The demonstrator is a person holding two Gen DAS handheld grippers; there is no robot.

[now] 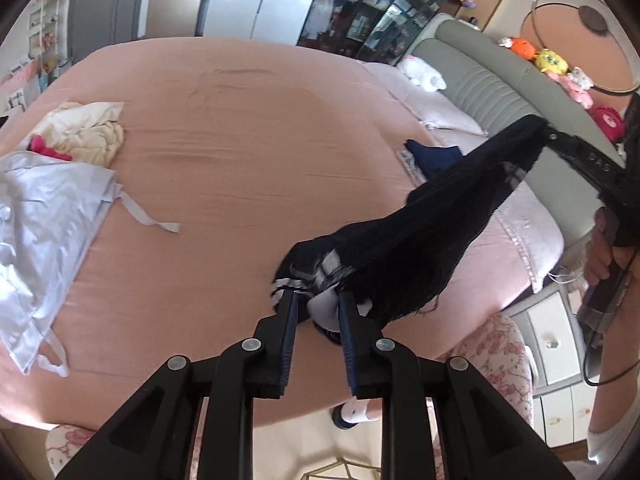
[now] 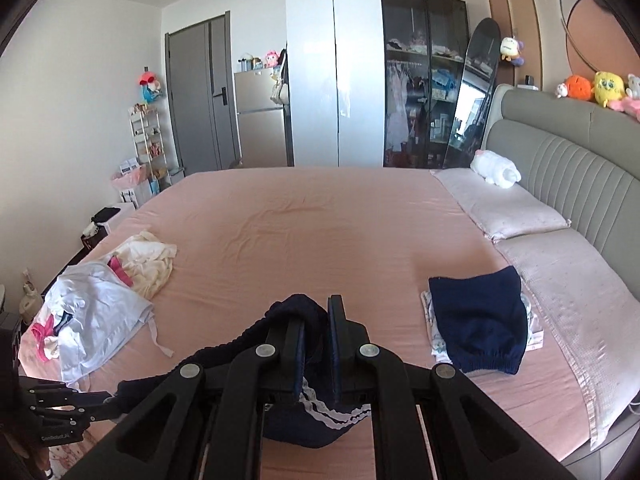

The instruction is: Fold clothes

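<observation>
Two claws: both pinch one dark navy knit garment (image 1: 420, 240), stretched in the air between them above the near edge of the bed
Room: white and dark glass wardrobes (image 2: 376, 76), a grey door (image 2: 200, 92) and a small fridge (image 2: 260, 116) stand beyond the far edge of the bed
Bed: pink sheet (image 2: 312, 224), lightly creased, with a grey padded headboard (image 2: 560, 160) on the right edge
Pillows: two pale pink ones (image 2: 504, 204) lie along the headboard edge
Loose clothes: pale blue, cream and pink pieces (image 2: 100, 308) heaped at the left edge
Folded pile: a navy piece (image 2: 480, 320) on lighter ones, near the pillows
Left claw (image 1: 318, 312): closed on the white-striped end of the garment
Right claw (image 2: 316, 344): closed on the other end
Toys: plush figures (image 2: 596, 88) sit on top of the headboard
</observation>
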